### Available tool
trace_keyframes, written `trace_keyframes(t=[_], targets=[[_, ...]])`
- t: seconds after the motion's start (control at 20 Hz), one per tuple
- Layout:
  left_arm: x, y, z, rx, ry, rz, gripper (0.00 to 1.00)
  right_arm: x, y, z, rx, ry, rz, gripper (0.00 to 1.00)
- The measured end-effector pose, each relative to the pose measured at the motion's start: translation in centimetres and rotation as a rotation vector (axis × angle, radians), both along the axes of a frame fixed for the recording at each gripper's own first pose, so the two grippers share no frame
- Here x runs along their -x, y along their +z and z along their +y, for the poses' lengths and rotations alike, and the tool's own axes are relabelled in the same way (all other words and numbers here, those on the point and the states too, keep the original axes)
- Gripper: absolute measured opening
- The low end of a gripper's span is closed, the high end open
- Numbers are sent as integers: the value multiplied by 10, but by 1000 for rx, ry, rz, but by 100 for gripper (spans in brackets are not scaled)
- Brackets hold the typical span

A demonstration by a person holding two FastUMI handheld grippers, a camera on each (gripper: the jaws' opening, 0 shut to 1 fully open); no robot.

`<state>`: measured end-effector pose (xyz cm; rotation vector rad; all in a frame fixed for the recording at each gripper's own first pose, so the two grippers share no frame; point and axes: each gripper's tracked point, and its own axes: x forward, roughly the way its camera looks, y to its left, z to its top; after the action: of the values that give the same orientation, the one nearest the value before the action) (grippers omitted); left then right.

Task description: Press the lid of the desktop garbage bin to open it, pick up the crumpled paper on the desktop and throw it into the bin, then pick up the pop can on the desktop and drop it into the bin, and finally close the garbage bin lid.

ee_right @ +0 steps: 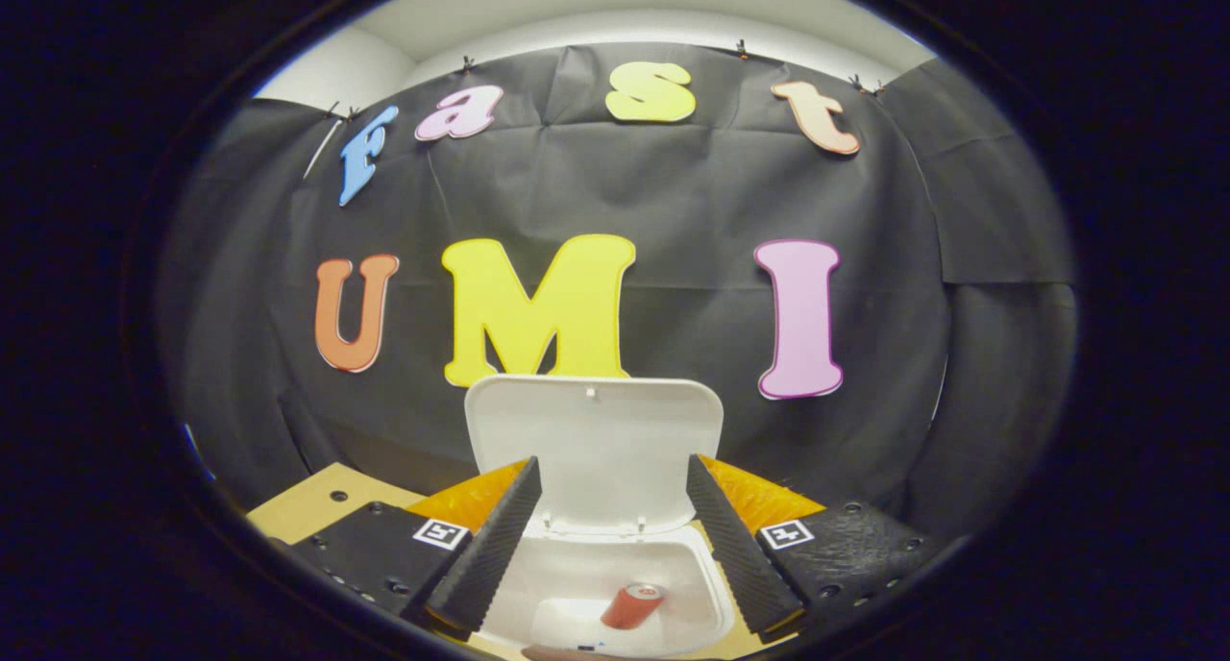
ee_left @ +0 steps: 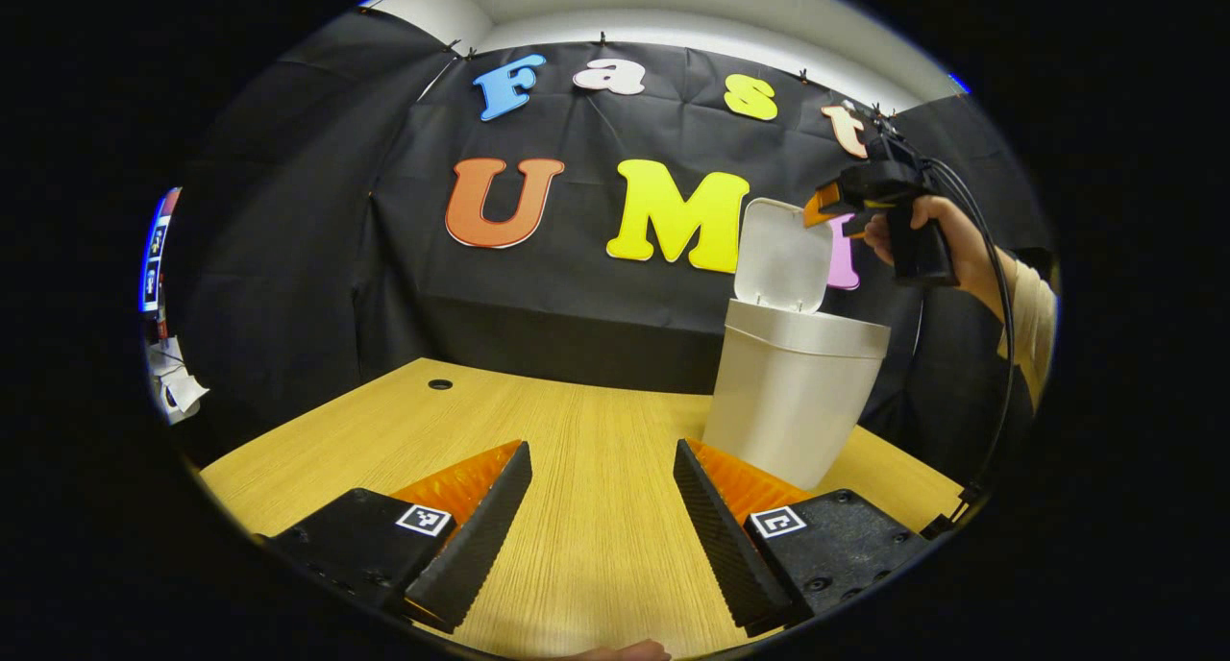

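The white garbage bin (ee_left: 793, 392) stands on the wooden desk (ee_left: 500, 430) with its lid (ee_left: 783, 256) raised upright. In the right gripper view I look down into the bin (ee_right: 577, 584), where the red pop can (ee_right: 631, 605) lies on the bottom; the lid (ee_right: 594, 445) stands open behind it. My right gripper (ee_right: 610, 555) hovers open above the bin's mouth, holding nothing. In the left gripper view that right gripper (ee_left: 870, 195), held by a hand, is above and behind the lid. My left gripper (ee_left: 601, 526) is open over the desk, left of the bin.
A small round hole (ee_left: 440, 384) sits in the desk near its far left edge. Black cloth walls close the booth behind and beside the desk. A cable (ee_left: 999, 354) hangs from the right gripper down past the bin's right side.
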<state>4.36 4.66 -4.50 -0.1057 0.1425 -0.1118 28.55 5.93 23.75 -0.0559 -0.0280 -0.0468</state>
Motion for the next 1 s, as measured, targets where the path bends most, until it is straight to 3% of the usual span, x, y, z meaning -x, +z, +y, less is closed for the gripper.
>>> trace_keyframes(t=[0.35, 0.6, 0.7, 0.8, 1.0], targets=[[-3, -20, -6, -12, -22, 69, 97, -23, 65, 13, -19, -12, -162, 95], [-8, -32, -1, -36, -9, 102, 97, -76, 57, 8, -8, -82, -106, 93], [-10, -36, 4, -39, 8, 109, 97, -85, 42, 11, -5, -70, -54, 94], [-12, -37, 7, -34, 15, 119, 98, -80, 37, 15, -62, -24, -41, 95], [-9, -26, 21, -57, 56, 98, 97, -62, 32, 12, -41, -26, -21, 95]])
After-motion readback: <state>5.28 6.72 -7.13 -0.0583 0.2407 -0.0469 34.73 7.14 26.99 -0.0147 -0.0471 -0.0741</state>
